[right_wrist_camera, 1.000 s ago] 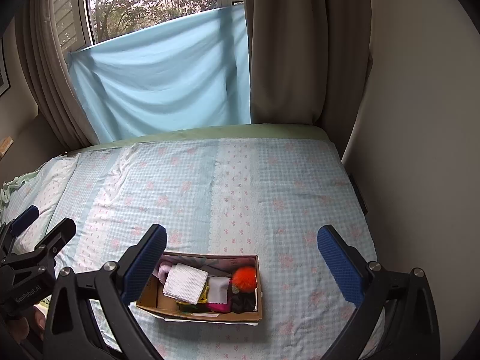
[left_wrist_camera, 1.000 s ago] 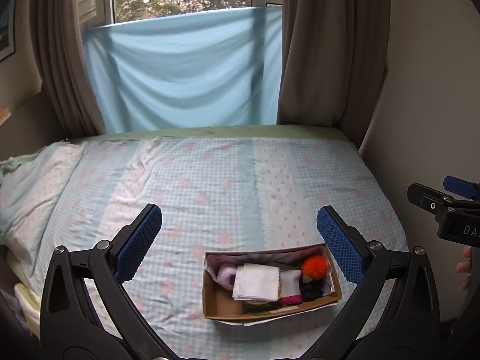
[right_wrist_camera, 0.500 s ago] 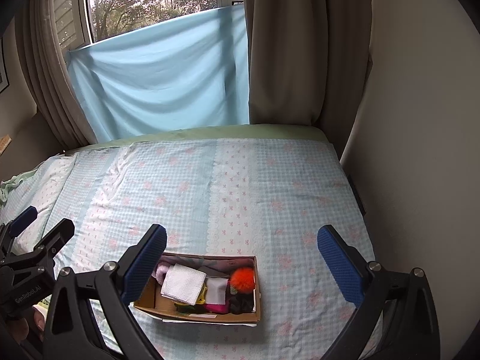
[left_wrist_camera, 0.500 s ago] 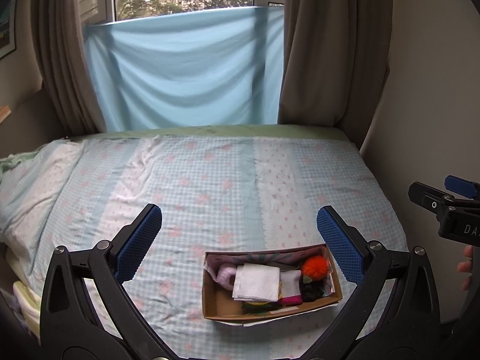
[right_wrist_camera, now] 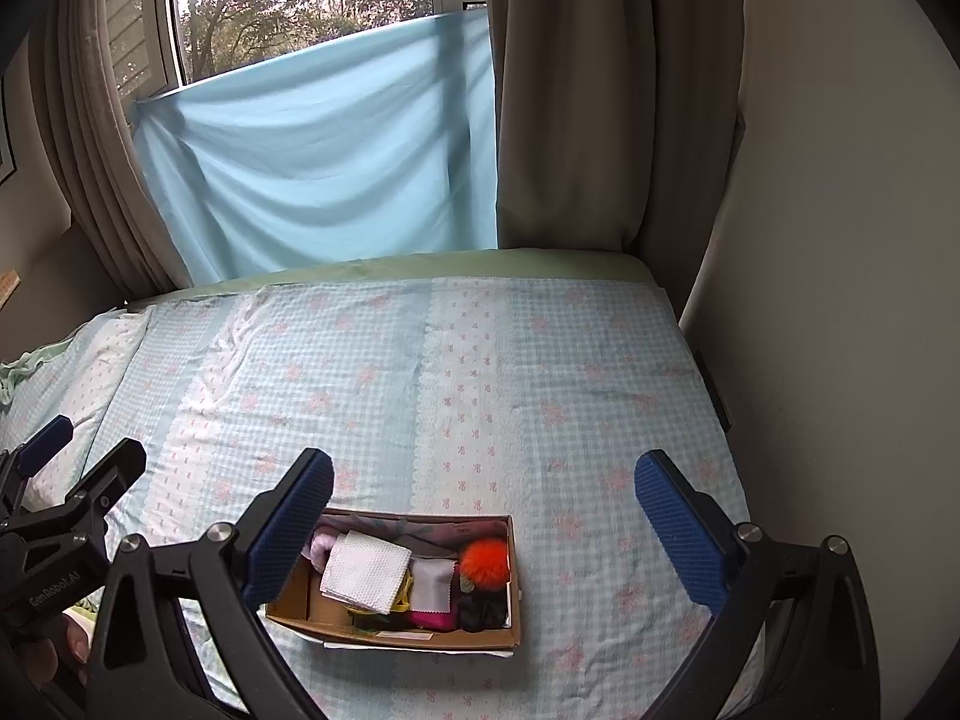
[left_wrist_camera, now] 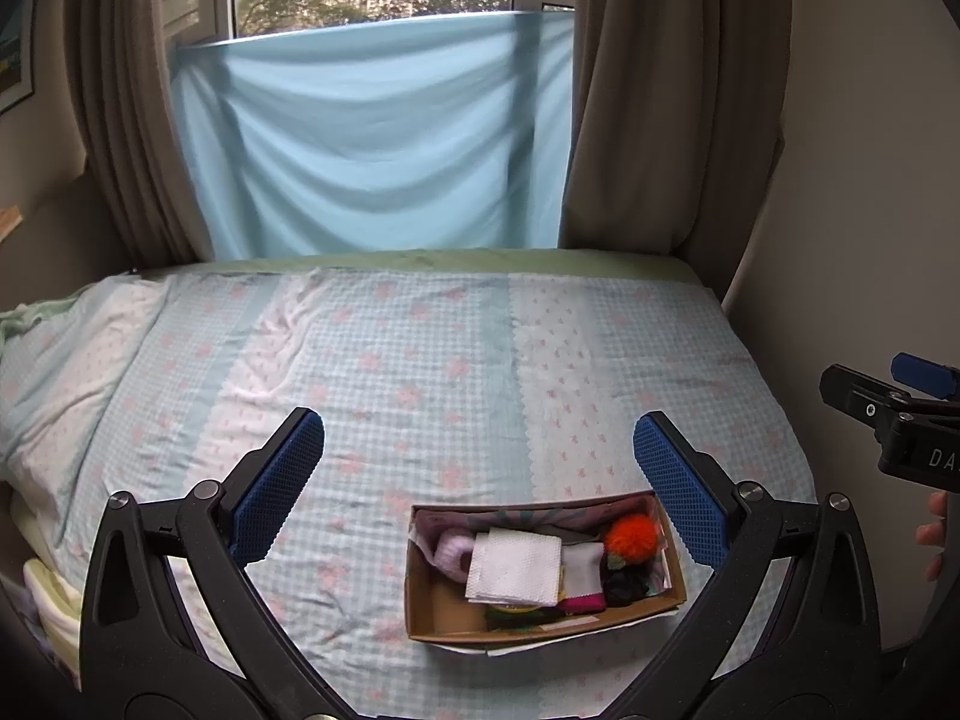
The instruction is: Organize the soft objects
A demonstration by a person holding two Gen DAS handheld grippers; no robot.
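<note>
A cardboard box (left_wrist_camera: 432,612) sits on the bed near its front edge; it also shows in the right wrist view (right_wrist_camera: 420,639). It holds soft items: a white folded cloth (left_wrist_camera: 513,567), an orange pompom (left_wrist_camera: 630,534), a pale pink piece (left_wrist_camera: 447,549), a magenta piece (left_wrist_camera: 582,602) and a dark piece (left_wrist_camera: 624,585). My left gripper (left_wrist_camera: 477,480) is open and empty, held above and in front of the box. My right gripper (right_wrist_camera: 483,510) is open and empty, held above the box's right side.
The bed (left_wrist_camera: 420,372) has a pale blue checked sheet with pink flowers. A wall (right_wrist_camera: 840,300) runs along its right side. Brown curtains (left_wrist_camera: 648,90) and a light blue cloth (left_wrist_camera: 372,138) hang at the window behind. A pillow (left_wrist_camera: 54,360) lies at the left.
Both grippers have shifted only slightly; the view has tilted a little upward. The box and its contents have not moved.
</note>
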